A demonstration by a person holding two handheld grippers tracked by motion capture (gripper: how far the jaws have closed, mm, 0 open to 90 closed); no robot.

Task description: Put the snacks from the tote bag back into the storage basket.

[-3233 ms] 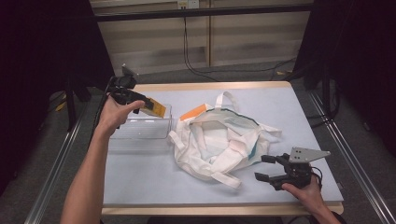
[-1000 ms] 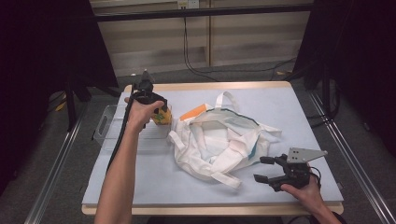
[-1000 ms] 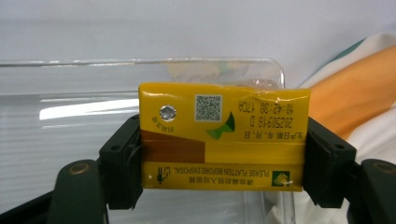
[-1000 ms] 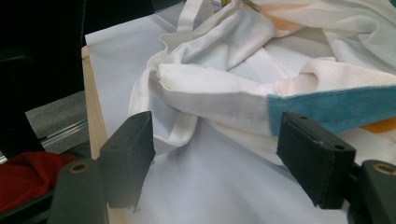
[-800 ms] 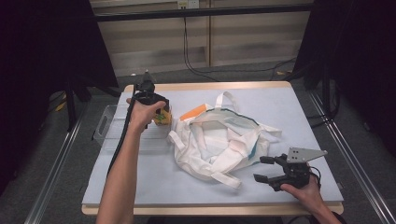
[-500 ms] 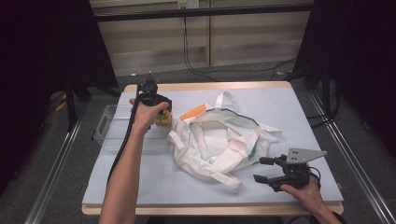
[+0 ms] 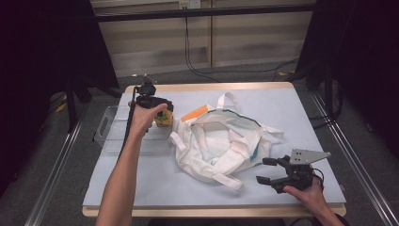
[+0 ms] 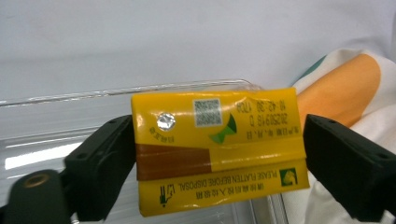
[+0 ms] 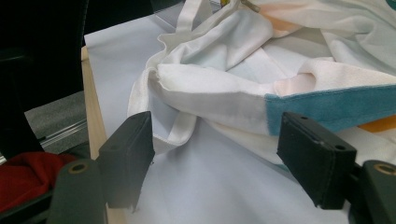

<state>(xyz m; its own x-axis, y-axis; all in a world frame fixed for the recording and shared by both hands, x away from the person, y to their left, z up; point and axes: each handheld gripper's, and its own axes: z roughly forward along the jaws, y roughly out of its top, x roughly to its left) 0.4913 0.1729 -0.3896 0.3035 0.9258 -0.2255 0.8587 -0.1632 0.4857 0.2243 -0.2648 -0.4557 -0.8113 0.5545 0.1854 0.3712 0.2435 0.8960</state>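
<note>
One carton: sits between left gripper jaws, over the clear tray, beside the bag
Grip: jaws just opening, right-hand pad clear
Long axis: jaw to jaw
Right gripper: open, near bag

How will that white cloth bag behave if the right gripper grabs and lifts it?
The cloth bag lies crumpled with loose straps, so it will probably sag and drape, not hold shape. It looks thin, likely light. The right gripper stands open beside its edge; a pinch on one fold may lift only that layer.
</note>
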